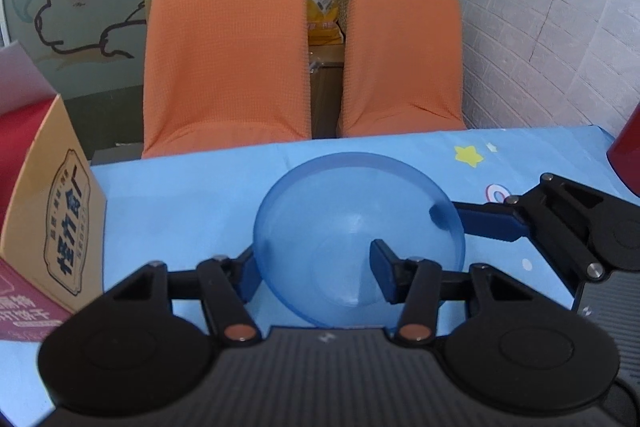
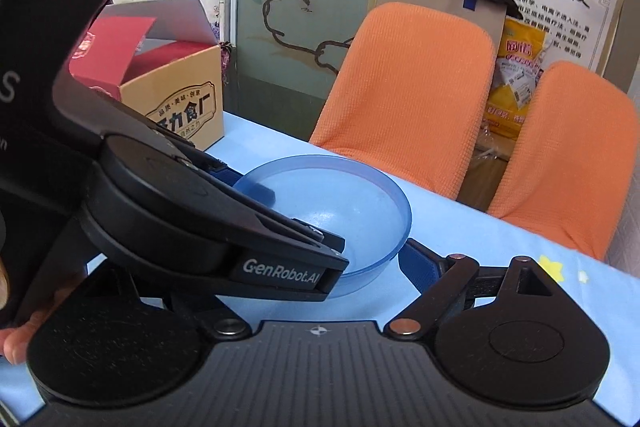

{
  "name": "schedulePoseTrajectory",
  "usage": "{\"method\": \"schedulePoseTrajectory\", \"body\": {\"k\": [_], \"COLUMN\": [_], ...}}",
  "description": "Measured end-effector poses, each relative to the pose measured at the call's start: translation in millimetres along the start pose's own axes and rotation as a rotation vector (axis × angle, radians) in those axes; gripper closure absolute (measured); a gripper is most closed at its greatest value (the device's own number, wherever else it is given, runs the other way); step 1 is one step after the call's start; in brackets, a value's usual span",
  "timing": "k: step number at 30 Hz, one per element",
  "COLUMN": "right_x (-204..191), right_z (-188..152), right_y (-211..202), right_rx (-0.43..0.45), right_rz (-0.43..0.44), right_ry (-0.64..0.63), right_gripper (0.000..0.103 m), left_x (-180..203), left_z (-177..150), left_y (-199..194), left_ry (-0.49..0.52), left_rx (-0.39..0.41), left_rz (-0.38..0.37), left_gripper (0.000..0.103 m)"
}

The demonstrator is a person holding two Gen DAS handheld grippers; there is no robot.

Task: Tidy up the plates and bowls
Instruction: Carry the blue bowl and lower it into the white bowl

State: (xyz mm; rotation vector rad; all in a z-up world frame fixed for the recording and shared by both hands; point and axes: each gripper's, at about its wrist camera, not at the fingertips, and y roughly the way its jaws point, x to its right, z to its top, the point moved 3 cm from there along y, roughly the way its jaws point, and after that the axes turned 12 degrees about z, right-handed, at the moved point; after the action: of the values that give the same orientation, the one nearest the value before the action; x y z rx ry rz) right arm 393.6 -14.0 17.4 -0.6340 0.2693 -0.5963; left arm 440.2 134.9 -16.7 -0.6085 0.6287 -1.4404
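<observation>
The blue bowl (image 1: 356, 227) sits on the blue tablecloth (image 1: 180, 195), and both grippers are at its rim. The left gripper (image 1: 316, 267) straddles the near wall, one finger outside and one inside the bowl, with its jaws still apart, so it does not look clamped yet. The right gripper (image 1: 476, 223) reaches the far right rim; one blue finger touches there, but I cannot tell whether it is closed on the rim. To do this well, I judge one gripper should close squarely on the thin wall and lift level while the other lets go, since two pulls could tip the light bowl. A cardboard box (image 1: 52, 219) stands near on the left, and two orange chairs (image 1: 228, 59) stand behind the table.
</observation>
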Motion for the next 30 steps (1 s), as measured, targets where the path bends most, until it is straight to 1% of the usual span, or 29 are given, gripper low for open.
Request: {"method": "schedulePoseTrajectory", "body": {"k": [5, 8, 11, 16, 19, 22, 25, 29, 30], "right_x": [-15, -28, -42, -63, -73, -78, -81, -76, -74], "right_z": [4, -6, -24, -70, -98, -123, -143, -161, -165], "right_y": [-44, -82, -122, -184, -211, -225, -228, -218, -216], "right_rx": [0.001, 0.005, 0.011, 0.032, 0.031, 0.015, 0.013, 0.008, 0.006], "right_rz": [-0.042, -0.072, -0.109, -0.153, -0.173, -0.179, -0.164, -0.115, -0.113], "right_ry": [-0.041, -0.043, -0.035, 0.024, 0.075, 0.122, 0.154, 0.200, 0.208], "right_gripper": [0.027, 0.026, 0.025, 0.024, 0.024, 0.024, 0.024, 0.024, 0.024], "left_x": [24, 49, 77, 127, 153, 175, 183, 183, 182], "left_z": [-5, -19, -40, -85, -115, -142, -161, -173, -174], "left_y": [-49, -85, -119, -163, -175, -183, -182, -166, -163], "left_ry": [0.001, 0.022, 0.050, 0.109, 0.138, 0.173, 0.187, 0.182, 0.185], "left_rx": [0.022, 0.032, 0.039, 0.028, 0.009, -0.002, -0.029, -0.081, -0.083], "left_rz": [-0.036, -0.065, -0.095, -0.169, -0.200, -0.198, -0.186, -0.183, -0.177], "left_gripper": [0.051, 0.051, 0.051, 0.051, 0.051, 0.051, 0.049, 0.049, 0.043]}}
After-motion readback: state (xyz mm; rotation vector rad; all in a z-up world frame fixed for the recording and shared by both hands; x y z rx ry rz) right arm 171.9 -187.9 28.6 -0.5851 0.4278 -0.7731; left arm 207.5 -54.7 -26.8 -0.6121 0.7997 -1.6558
